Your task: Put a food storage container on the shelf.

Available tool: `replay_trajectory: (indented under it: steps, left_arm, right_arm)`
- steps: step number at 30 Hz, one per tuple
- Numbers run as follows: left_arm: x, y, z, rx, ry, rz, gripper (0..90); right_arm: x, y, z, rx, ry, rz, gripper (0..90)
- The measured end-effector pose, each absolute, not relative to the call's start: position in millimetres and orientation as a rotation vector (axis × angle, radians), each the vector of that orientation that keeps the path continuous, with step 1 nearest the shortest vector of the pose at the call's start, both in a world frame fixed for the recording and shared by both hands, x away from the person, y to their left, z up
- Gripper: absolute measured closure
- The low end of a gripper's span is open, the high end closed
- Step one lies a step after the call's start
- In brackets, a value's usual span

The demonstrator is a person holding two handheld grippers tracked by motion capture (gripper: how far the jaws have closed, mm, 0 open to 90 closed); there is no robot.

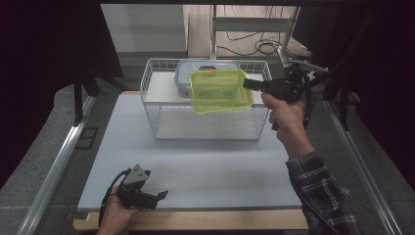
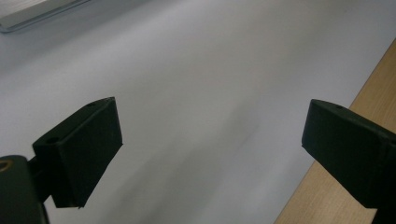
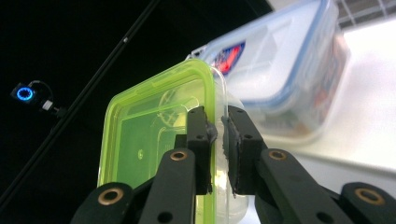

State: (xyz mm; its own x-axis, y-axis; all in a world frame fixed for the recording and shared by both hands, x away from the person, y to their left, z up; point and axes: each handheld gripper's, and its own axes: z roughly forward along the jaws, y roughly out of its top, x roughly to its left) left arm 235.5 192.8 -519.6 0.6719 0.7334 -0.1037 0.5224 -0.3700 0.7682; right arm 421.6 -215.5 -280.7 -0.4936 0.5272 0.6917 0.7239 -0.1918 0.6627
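Green-lidded container between right fingers

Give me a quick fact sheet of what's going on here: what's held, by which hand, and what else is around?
held thing: green-lidded box, tilted, in the air above the rack's top shelf
holder: right gripper, jaws pinched on the box's edge
other hand: left gripper, jaws wide apart with nothing between them, low over the mat near the table's front edge
rack: white wire rack at the back of the mat
also on rack: blue-lidded box on the top shelf, behind the green one
surface: grey mat on a wooden table
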Motion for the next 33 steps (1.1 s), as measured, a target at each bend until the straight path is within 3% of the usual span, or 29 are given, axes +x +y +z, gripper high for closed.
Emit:
replay_trajectory:
  steps: [15,33]
  left_arm:
    - [235.9,195.0,-520.1,2.051,0.969,0.305,4.0]
    - [235.2,194.3,-520.4,2.053,0.959,0.297,4.2]
  right_arm:
    - [453.7,-185.9,-251.3,-1.606,-1.921,-1.822,80.6]
    - [478.6,-159.9,-254.7,-1.753,-1.941,-1.812,80.1]
